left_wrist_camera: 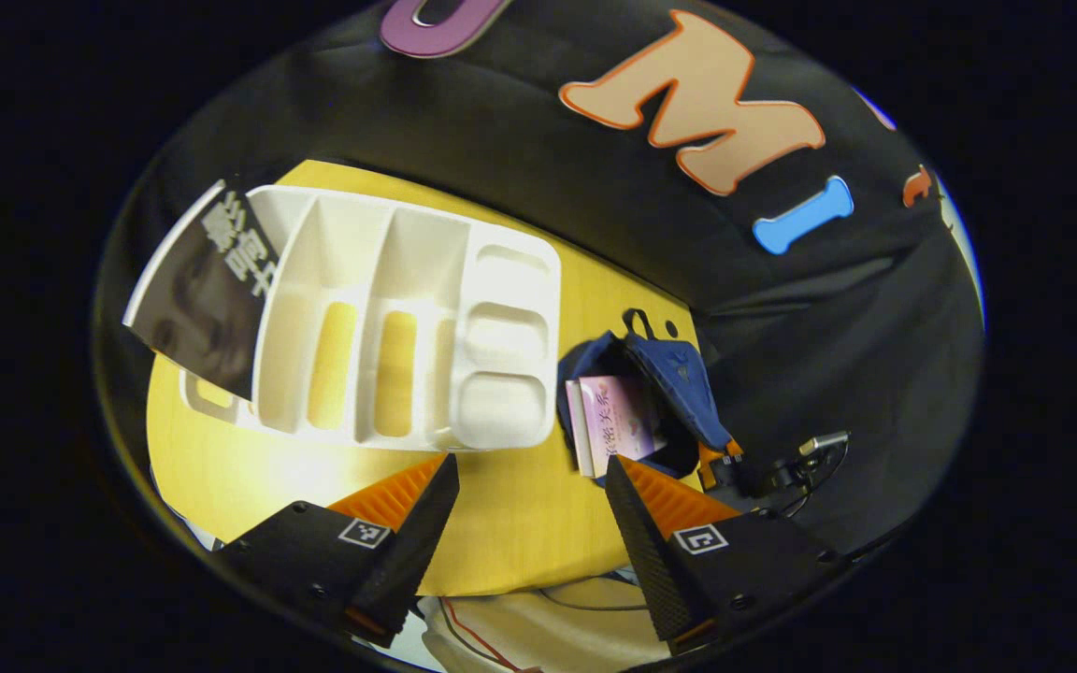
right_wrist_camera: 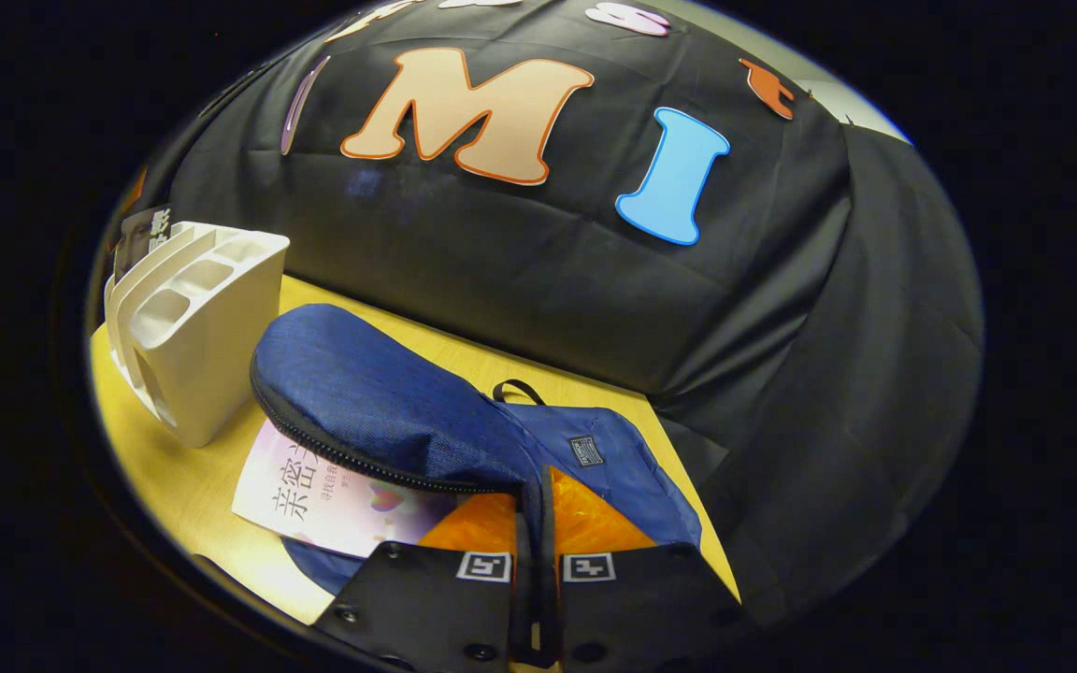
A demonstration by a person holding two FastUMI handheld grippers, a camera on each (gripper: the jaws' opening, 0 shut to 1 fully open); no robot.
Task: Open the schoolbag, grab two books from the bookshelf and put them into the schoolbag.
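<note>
One schoolbag (right_wrist_camera: pixel 389 402), two books, one bookshelf (left_wrist_camera: pixel 389 318).
Right hand-held gripper (right_wrist_camera: pixel 535 570) pinching flap; left hand-held gripper (left_wrist_camera: pixel 531 509) spread; pink book (right_wrist_camera: pixel 333 495) half inside, dark book (left_wrist_camera: pixel 207 290) shelved.

Pink book (right_wrist_camera: pixel 333 495) partly hidden under schoolbag flap (right_wrist_camera: pixel 380 411); dark book (right_wrist_camera: pixel 141 234) behind bookshelf (right_wrist_camera: pixel 202 355), cover prob. blurred.
</note>
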